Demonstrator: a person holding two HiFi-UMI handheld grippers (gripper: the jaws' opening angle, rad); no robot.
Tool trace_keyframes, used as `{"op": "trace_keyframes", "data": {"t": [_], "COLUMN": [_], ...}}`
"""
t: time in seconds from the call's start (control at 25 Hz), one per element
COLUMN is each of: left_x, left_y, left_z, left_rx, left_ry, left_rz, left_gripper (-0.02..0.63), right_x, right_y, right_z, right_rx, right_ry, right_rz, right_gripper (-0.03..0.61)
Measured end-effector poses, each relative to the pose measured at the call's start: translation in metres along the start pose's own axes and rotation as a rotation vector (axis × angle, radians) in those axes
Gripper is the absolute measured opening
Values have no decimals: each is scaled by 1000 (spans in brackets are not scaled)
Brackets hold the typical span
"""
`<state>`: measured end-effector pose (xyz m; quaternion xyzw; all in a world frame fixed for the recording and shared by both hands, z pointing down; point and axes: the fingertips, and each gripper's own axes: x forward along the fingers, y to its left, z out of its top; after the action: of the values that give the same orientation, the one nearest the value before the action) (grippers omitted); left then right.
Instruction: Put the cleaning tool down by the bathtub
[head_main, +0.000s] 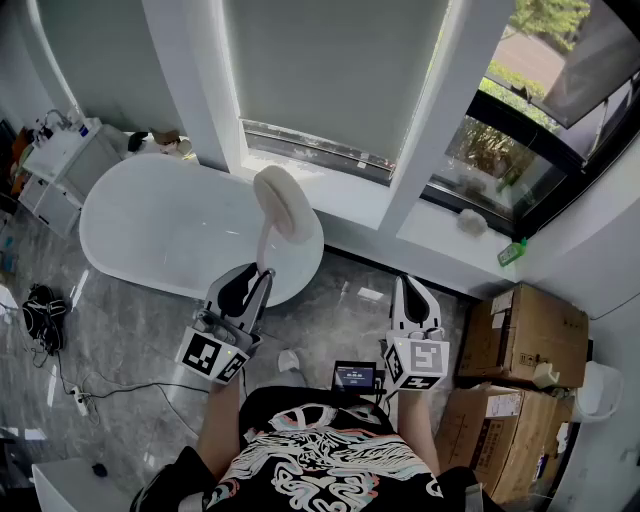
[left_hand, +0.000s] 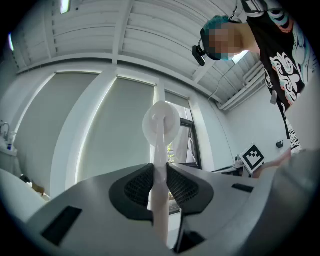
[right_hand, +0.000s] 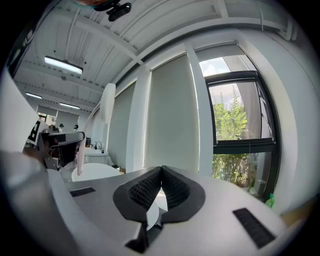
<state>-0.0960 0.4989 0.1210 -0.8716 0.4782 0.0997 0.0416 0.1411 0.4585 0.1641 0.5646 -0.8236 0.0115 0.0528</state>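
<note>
My left gripper (head_main: 256, 272) is shut on the pale handle of the cleaning tool (head_main: 281, 203), a long-handled brush whose round white head stands up above the jaws. In the left gripper view the cleaning tool (left_hand: 160, 131) rises from between the jaws, its disc head in front of the window blinds. The white oval bathtub (head_main: 150, 228) lies left of and beyond that gripper; the tool's head hangs over its right end. My right gripper (head_main: 412, 290) is shut with nothing in it, over the grey floor right of the tub. From the right gripper view, the tool (right_hand: 107, 102) and tub (right_hand: 97, 171) show at left.
Cardboard boxes (head_main: 525, 335) are stacked at the right by the wall. A green bottle (head_main: 512, 251) stands on the window sill. Cables and a dark bundle (head_main: 40, 312) lie on the marble floor at left. A white cabinet (head_main: 60, 160) stands beyond the tub's far end.
</note>
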Motion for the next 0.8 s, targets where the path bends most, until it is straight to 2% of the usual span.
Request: {"op": "trace_keyframes", "data": {"t": [0.4, 0.6, 0.8], "left_x": [-23, -24, -26], "left_y": [-10, -11, -13], "left_z": [0, 0, 6], "left_rx": [-13, -15, -33], "left_ry": [19, 10, -9], "left_rz": [19, 17, 20], "left_gripper": [94, 93, 94], "right_x": [-24, -27, -34], "right_y": [17, 16, 19], "right_z": [1, 8, 11], "right_rx": [-10, 84, 61], "right_ry": [-6, -67, -69], "right_rz": [20, 40, 48], "right_gripper": [28, 28, 28]}}
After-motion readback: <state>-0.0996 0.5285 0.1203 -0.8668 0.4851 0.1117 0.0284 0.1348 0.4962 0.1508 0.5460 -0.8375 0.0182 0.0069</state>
